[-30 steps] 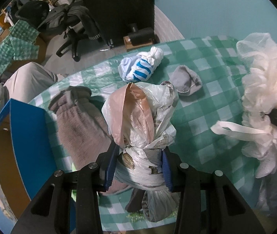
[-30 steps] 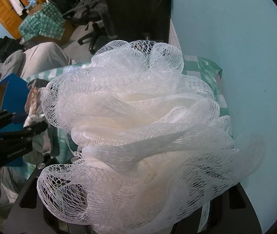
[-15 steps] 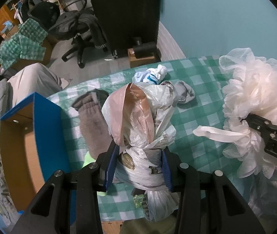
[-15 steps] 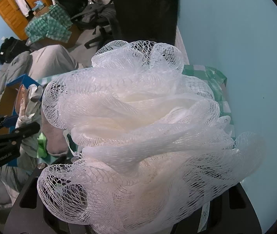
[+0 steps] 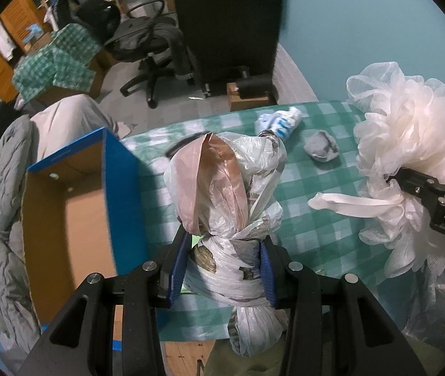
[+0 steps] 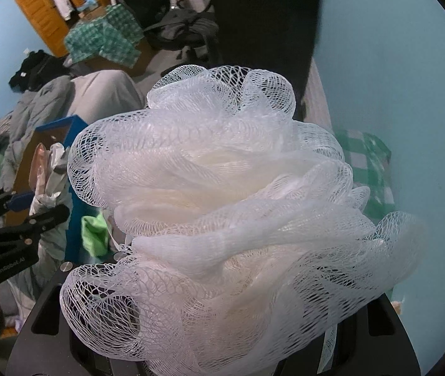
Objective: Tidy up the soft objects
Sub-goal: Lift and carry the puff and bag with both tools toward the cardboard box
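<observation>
My left gripper (image 5: 222, 250) is shut on a knotted bundle of white and pink plastic bags (image 5: 219, 188), its blue pads pressing the bundle's waist. It hangs over the green checked table (image 5: 316, 238), beside an open cardboard box with blue outer walls (image 5: 78, 219). My right gripper (image 5: 409, 181) is shut on a white mesh bath puff (image 5: 410, 138), whose ribbon loop (image 5: 347, 205) dangles. In the right wrist view the puff (image 6: 222, 203) hides the right fingers; the left gripper (image 6: 39, 206) and its bag bundle (image 6: 50, 169) show at the left.
A blue-striped sock ball (image 5: 280, 120) and a grey sock ball (image 5: 321, 148) lie on the far table. A green cloth (image 6: 95, 232) sits near the box. Grey bedding (image 5: 2, 188) is piled left of the box. An office chair (image 5: 150, 47) and a black cabinet (image 5: 228, 15) stand behind.
Both grippers have risen and drifted left with their loads. The box has come fully into the left wrist view, and the grey knitted piece on the table is now hidden behind the bundle.
</observation>
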Available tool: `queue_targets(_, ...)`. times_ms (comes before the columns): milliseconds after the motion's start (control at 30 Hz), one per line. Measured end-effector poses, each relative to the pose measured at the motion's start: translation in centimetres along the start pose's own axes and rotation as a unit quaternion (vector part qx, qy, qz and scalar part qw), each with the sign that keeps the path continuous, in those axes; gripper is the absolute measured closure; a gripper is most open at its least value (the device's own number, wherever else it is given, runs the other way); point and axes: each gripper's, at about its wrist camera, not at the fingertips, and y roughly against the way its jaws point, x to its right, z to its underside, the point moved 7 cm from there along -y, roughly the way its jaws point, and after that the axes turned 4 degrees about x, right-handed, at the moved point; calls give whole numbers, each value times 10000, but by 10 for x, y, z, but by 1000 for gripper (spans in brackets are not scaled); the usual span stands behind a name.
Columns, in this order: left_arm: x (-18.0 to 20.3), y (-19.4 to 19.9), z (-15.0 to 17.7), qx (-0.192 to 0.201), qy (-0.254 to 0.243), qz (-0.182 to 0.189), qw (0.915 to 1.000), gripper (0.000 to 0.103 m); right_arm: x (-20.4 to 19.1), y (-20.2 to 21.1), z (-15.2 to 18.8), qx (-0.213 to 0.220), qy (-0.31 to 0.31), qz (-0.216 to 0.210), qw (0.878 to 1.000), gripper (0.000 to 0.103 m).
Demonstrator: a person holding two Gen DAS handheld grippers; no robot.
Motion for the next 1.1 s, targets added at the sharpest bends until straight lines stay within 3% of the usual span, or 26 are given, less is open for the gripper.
queue_targets(433, -64, 14, 14, 55, 586, -84, 9982, 61, -63, -8, -25, 76, 561, -372, 9977, 42)
queue_targets(1100, -154, 23, 37, 124, 1286, -434, 9907, 62, -184, -32, -50, 50, 1472, -1024, 9838, 42)
